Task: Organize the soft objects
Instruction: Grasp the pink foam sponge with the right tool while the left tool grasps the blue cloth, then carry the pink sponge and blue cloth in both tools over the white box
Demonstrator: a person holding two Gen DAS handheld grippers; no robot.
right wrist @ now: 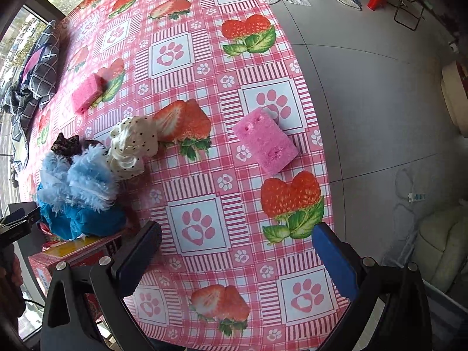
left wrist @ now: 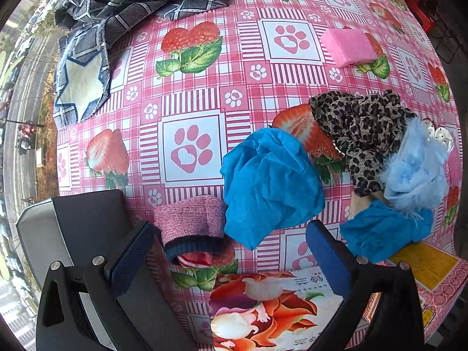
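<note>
Left wrist view is showing the left gripper (left wrist: 231, 251) hanging with its jaws spread wide and nothing between them, just above a pink knitted sock (left wrist: 190, 222) with a dark cuff, which is lying touching a crumpled blue non-woven cloth (left wrist: 272, 187). To take the sock cleanly, I would judge it best to be closing on its thick cuff end, keeping clear of the blue cloth (its edge is overlapping the sock slightly). Further out, a leopard-print scarf (left wrist: 362, 134) is sitting bunched beside a fluffy pale-blue piece (left wrist: 415, 172), and a porous pink sponge (left wrist: 348, 46) is lying well apart. Over in the right wrist view, the right gripper (right wrist: 237, 260) is likewise gaping empty above the glossy strawberry tablecloth (right wrist: 204, 193), facing a second pink sponge (right wrist: 264, 144) near the table edge.
</note>
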